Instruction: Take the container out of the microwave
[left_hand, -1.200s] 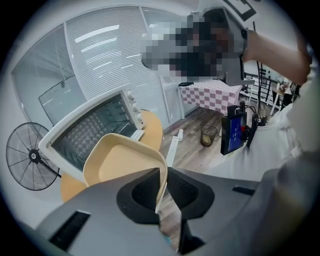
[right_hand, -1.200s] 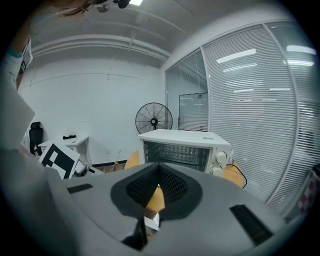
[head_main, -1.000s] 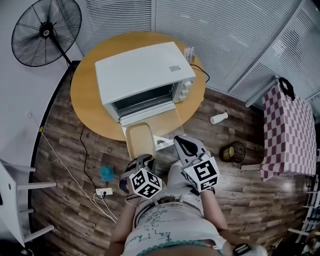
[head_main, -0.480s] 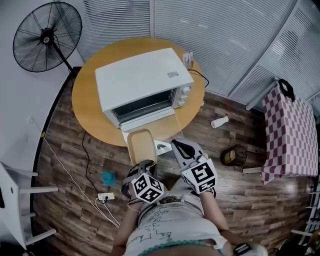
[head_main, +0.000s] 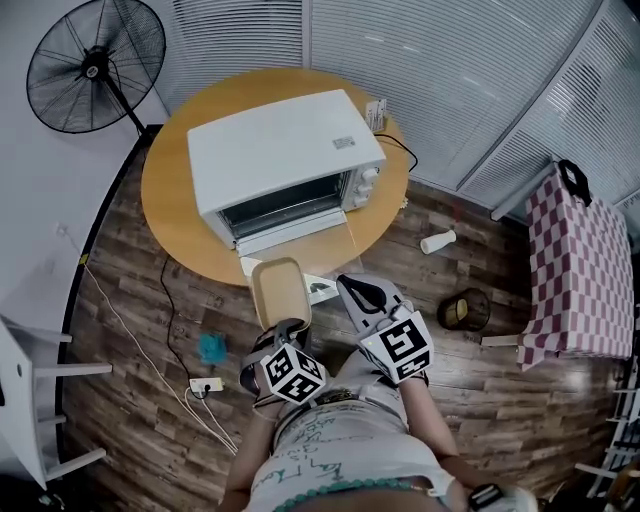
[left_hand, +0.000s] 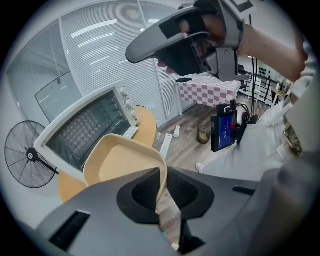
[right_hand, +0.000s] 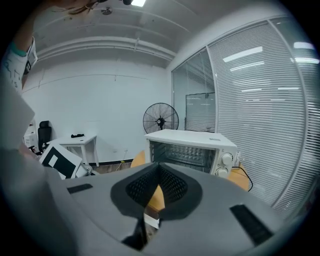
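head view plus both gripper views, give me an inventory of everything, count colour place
white microwave oven: 1, white, door open, on the table
round wooden table: 1, tan, upper middle
shallow beige container: 1, beige, in front of the open oven
black pedestal fan: 1, black, top left
red-and-white checked cloth: 1, right edge
white cup: 1, white, lying on the floor right of the table
dark round bin: 1, dark, floor, right of the grippers
white power strip: 1, white, floor, lower left
left gripper: 1, grey, jaws shut on the container's rim
right gripper: 1, grey, jaws shut, empty
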